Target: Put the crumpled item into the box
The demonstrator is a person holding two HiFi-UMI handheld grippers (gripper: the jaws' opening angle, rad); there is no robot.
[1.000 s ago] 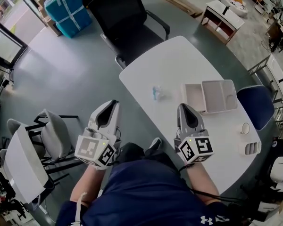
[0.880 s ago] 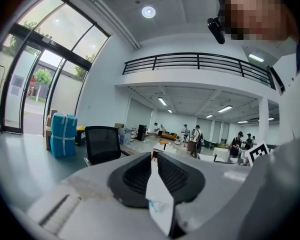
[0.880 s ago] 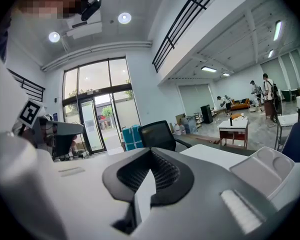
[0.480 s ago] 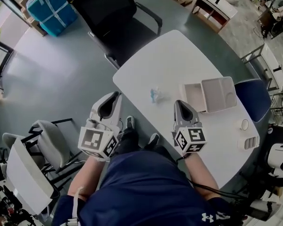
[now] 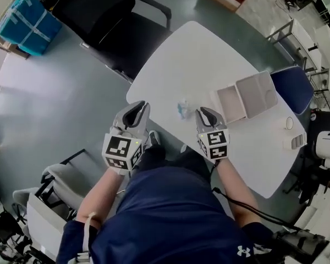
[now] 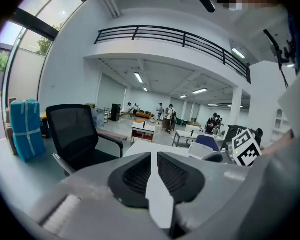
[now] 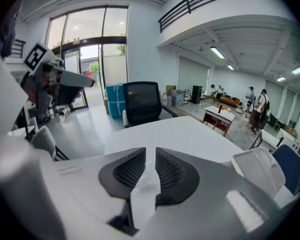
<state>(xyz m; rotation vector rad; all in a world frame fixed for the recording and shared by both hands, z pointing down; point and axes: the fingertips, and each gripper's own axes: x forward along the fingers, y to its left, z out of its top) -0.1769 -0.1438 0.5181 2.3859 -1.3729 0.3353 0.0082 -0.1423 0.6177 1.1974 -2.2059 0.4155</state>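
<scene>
Head view: white table (image 5: 198, 54) runs centre to right. The crumpled item (image 5: 182, 108) lies on it near the lower edge, betw. the two tools, and the open box (image 5: 231, 104) sits well to its right. L gripper (image 5: 136, 111) hangs off the table's edge; R gripper (image 5: 204, 114) is just right of the item, not touching. Left gripper view: L gripper (image 6: 154, 159) jaws only a thin slit apart, empty. Right gripper view: R gripper (image 7: 150, 156) jaws opening, unclenched; the item (image 7: 149, 180) shows thru the gap, on the table ahead, w/ the box (image 7: 260, 171) at right.
</scene>
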